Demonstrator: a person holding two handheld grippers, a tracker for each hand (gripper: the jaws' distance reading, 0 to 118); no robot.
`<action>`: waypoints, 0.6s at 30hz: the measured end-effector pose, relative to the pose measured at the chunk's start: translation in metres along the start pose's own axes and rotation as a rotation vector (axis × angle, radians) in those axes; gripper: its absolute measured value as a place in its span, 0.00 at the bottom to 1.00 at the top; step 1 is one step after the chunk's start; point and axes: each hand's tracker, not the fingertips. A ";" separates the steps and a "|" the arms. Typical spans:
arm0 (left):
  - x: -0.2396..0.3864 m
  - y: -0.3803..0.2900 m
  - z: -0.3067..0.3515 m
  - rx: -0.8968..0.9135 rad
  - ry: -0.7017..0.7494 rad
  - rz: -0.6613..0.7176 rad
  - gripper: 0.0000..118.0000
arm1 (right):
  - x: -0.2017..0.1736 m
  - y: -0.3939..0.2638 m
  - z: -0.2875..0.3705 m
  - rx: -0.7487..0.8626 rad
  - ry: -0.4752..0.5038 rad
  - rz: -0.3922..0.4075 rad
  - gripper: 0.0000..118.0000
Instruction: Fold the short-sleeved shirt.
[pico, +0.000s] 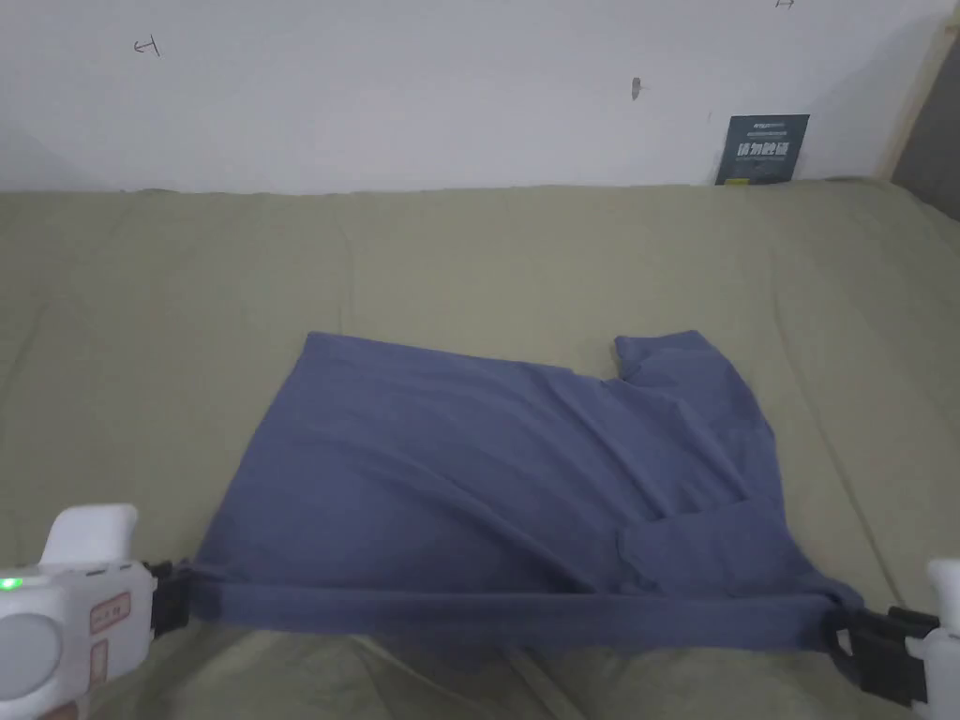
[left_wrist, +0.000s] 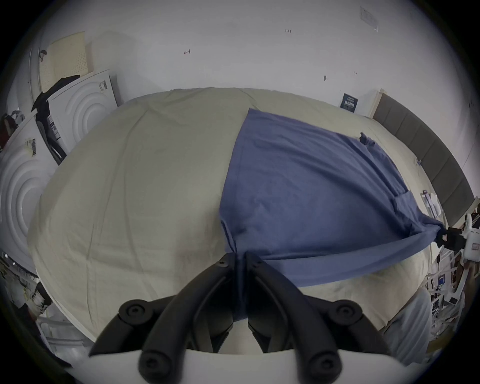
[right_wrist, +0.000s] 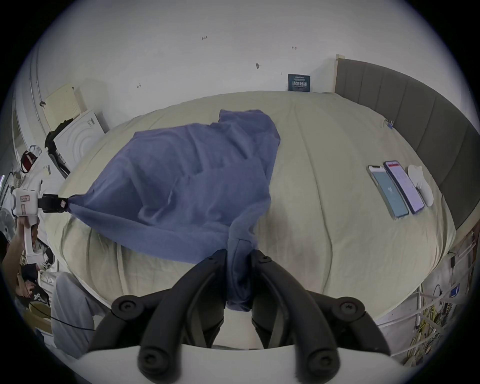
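Observation:
A blue short-sleeved shirt (pico: 487, 478) lies spread on the olive-green bed (pico: 187, 309), its near edge lifted and stretched taut between both grippers. My left gripper (pico: 183, 595) is shut on the near left corner; in its own view the black jaws (left_wrist: 240, 259) pinch a bunched fold of the shirt (left_wrist: 298, 187). At the near right, my right gripper (pico: 844, 628) is shut on the other corner, with cloth gathered between its jaws (right_wrist: 239, 256). A sleeve (pico: 684, 361) lies at the far right of the shirt (right_wrist: 187, 169).
Two phones (right_wrist: 397, 189) and a white object (right_wrist: 420, 187) lie on the bed near a grey padded headboard (right_wrist: 415, 117). A dark sign (pico: 761, 150) leans on the white wall. White foam panels (left_wrist: 80, 111) stand to the left. The person's grey trouser leg (right_wrist: 75, 306) is at the bed's front.

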 end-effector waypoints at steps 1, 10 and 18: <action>0.000 0.010 -0.002 0.002 -0.001 -0.005 0.06 | 0.000 0.009 -0.001 0.003 -0.001 -0.004 0.15; 0.005 0.099 -0.065 -0.021 -0.027 -0.008 0.06 | 0.007 0.090 -0.051 -0.031 -0.020 -0.018 0.15; 0.013 0.136 -0.124 -0.076 -0.026 0.009 0.06 | 0.012 0.120 -0.113 -0.107 -0.053 -0.051 0.15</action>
